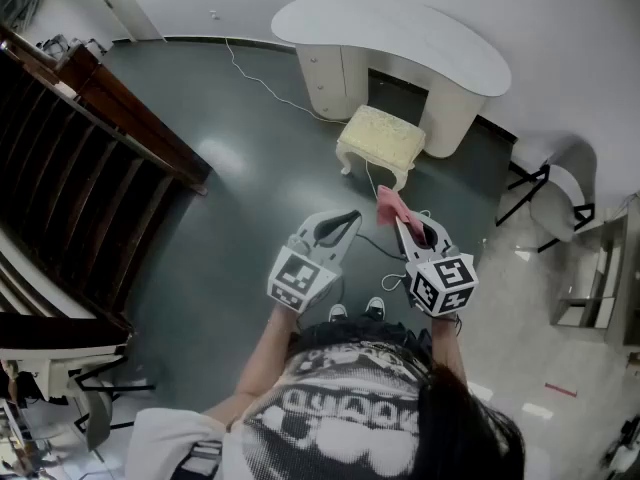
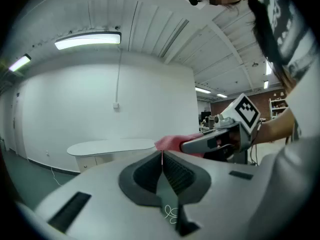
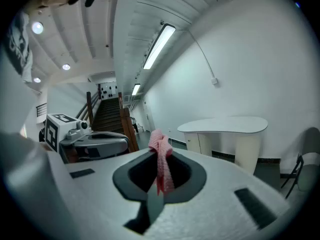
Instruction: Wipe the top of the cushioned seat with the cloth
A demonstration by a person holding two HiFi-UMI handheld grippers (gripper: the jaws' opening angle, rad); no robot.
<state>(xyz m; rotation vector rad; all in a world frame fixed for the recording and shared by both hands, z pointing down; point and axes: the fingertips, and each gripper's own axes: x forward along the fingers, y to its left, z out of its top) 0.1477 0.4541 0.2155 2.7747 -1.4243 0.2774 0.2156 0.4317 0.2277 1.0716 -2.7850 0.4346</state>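
The cushioned seat (image 1: pixel 382 135) is a cream stool with white legs, standing on the dark floor in front of the white desk. My right gripper (image 1: pixel 400 220) is shut on the pink cloth (image 1: pixel 391 204), which bunches up between its jaws (image 3: pixel 161 156). The cloth hangs in the air well short of the seat. My left gripper (image 1: pixel 352 218) is beside it, shut with nothing in it, jaws pressed together (image 2: pixel 162 160). The right gripper (image 2: pixel 220 140) and the cloth (image 2: pixel 172 143) show past the left one's jaws.
A curved white desk (image 1: pixel 400 38) stands behind the stool against the wall. A dark wooden staircase (image 1: pixel 70 168) runs along the left. A white chair with black legs (image 1: pixel 555 193) is at the right. A cable (image 1: pixel 262 86) lies across the floor.
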